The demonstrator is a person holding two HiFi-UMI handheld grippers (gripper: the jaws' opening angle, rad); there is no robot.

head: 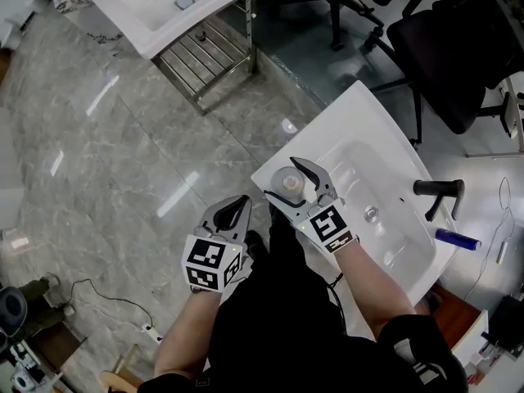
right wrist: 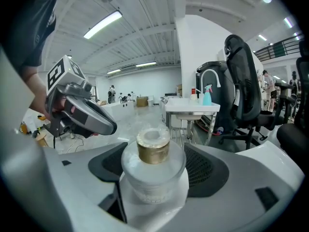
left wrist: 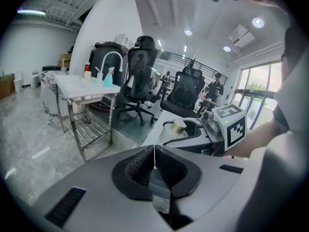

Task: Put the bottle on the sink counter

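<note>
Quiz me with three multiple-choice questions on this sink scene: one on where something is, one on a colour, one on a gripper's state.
1. Where is the bottle? A. on the floor; B. between the right gripper's jaws at the sink counter's corner; C. in the basin by the drain.
2. What colour is the bottle's neck collar? A. gold; B. red; C. blue.
3. How do the left gripper's jaws stand? A. wide apart; B. together, nothing between; C. clamped on the faucet.

Answers: 1 B, the head view shows it there. 2 A, the band looks gold in the right gripper view. 3 B, the left gripper view shows the jaws meeting.
</note>
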